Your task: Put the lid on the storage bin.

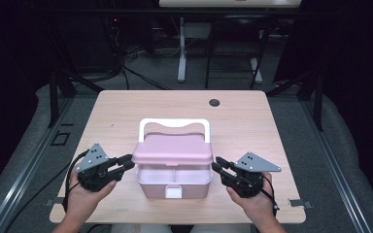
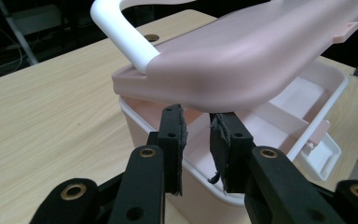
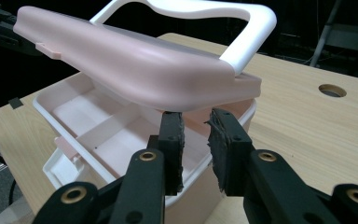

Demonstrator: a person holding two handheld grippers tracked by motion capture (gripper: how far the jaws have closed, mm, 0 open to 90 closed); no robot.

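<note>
pink box (image 1: 174,183) near front edge of table, upright, partly open. lid (image 1: 173,150) pink, rounded corners, raised at front, hinged at back, tilted. white handle (image 1: 174,124) upright behind lid. inside pale, divider across middle. white latch (image 1: 173,192) hanging at front wall.

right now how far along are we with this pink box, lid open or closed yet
Done: the white latch hangs loose, so the box is unlatched. In hand: the pink lid sits part-raised on its rear hinge, the divided inside showing beneath; the left gripper and right gripper sit under its side edges, jaws parted with nothing between them. Left: whether the lid goes up or down is unclear; it rests neither way yet.
</note>
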